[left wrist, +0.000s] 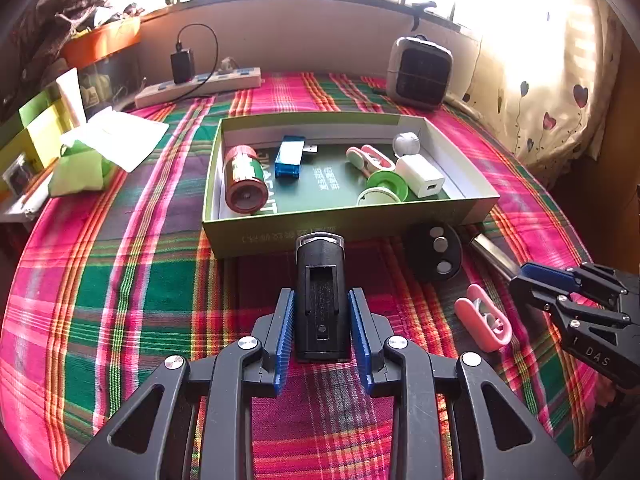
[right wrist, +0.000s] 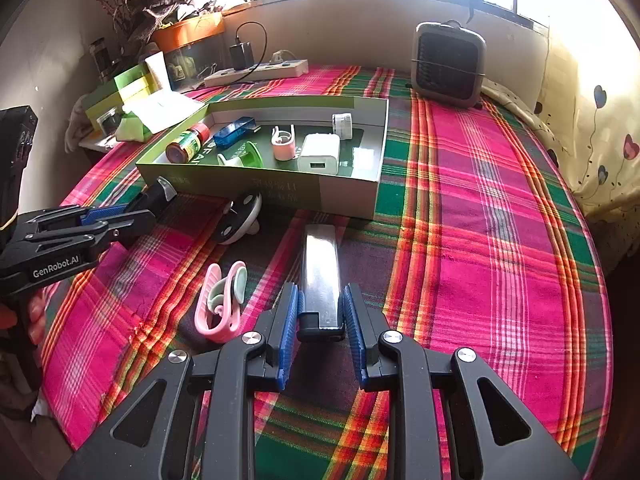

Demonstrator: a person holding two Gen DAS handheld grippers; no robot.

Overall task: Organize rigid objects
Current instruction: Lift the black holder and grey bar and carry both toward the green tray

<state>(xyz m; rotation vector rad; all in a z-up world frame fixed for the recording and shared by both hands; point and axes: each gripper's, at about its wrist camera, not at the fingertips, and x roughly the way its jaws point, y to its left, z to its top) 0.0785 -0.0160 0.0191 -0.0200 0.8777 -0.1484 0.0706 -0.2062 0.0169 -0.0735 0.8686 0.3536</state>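
Observation:
My left gripper (left wrist: 320,300) is shut on a black rectangular device (left wrist: 320,296) with a clear tip, held just in front of the green box (left wrist: 344,224). It also shows in the right wrist view (right wrist: 156,200). My right gripper (right wrist: 320,300) is shut on a long glossy black bar (right wrist: 320,272) lying on the plaid cloth. The box holds a red and green battery (left wrist: 245,180), a blue USB device (left wrist: 290,156), a pink clip (left wrist: 370,156), a green spool (left wrist: 384,190), a white charger (left wrist: 420,176) and a white round thing (left wrist: 406,143).
A pink clip (right wrist: 222,304) and a black round disc (right wrist: 240,218) lie loose on the cloth between the grippers. A small heater (right wrist: 448,64) stands at the back right. A power strip (left wrist: 200,86) and cluttered shelves (left wrist: 40,136) sit at the back left.

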